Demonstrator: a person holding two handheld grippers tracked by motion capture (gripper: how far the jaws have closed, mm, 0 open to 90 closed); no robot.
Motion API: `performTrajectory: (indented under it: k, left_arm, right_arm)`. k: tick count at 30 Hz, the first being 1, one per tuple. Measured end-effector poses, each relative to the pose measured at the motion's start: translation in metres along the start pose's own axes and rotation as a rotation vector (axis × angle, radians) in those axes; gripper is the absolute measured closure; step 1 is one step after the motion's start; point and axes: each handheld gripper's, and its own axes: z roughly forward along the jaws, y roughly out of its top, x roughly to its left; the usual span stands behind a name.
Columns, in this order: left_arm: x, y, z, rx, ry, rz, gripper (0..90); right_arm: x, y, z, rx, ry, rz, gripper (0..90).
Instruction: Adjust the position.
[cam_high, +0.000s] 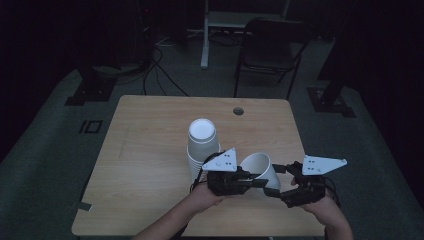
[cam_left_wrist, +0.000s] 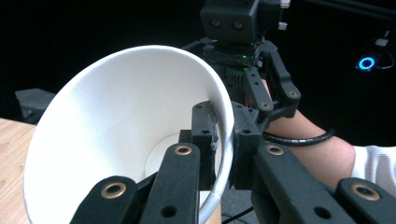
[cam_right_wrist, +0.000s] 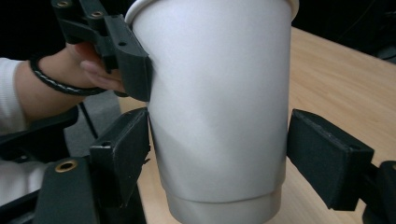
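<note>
Left gripper (cam_high: 261, 183) pinching the rim of a tilted white paper cup (cam_high: 261, 169), right gripper (cam_high: 278, 192) spread around its body (one pad clear), cup stack (cam_high: 201, 142) just left.

White paper cups (cam_high: 202, 142), black claws (cam_high: 260, 183), a pale wood-grain table (cam_high: 150, 150), and seemingly grey-green floor (cam_high: 45, 150).

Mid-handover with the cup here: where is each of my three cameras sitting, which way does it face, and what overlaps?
High view: above the person's side, looking forward and down on the table; forearms and both hand-held grippers enter from below.
Left gripper view: rides the left hand-held gripper, looking into the paper cup; its jaws pinch the rim, right forearm beyond.
Right gripper view: rides the right hand-held gripper, facing the cup's side; jaws flank it, not clearly touching.
Shared: the same cup appears in both gripper views.
</note>
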Motion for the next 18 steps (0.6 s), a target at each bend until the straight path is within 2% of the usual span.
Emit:
performTrajectory:
  k: [2,5,7,11,16,17,18]
  left_arm:
    - [0.000,0.001,0.000,-0.003,-0.002,0.002,83.7]
    - [-0.001,0.002,0.000,0.008,-0.006,0.008,83.2]
    - [-0.002,0.003,0.002,0.023,0.006,0.016,83.2]
    - [0.000,0.003,0.004,0.037,0.020,0.005,82.8]
    - [0.001,0.004,0.000,-0.008,0.001,-0.007,77.0]
    - [0.000,0.007,-0.003,-0.037,0.004,-0.006,77.0]
    - [0.000,0.008,-0.005,-0.048,0.008,-0.005,70.8]
  right_arm:
    - [0.000,-0.001,0.001,-0.009,0.008,0.004,21.7]
    - [-0.001,-0.002,0.005,0.017,0.028,0.012,20.3]
    - [-0.001,-0.003,0.008,0.031,0.030,0.012,19.8]
    - [-0.001,-0.004,0.017,0.049,0.013,0.018,19.2]
    - [-0.001,-0.005,0.019,0.044,-0.003,0.020,19.8]
    - [-0.001,-0.005,0.020,0.042,-0.004,0.021,19.9]
    - [-0.002,-0.006,0.019,0.033,-0.012,0.028,20.0]
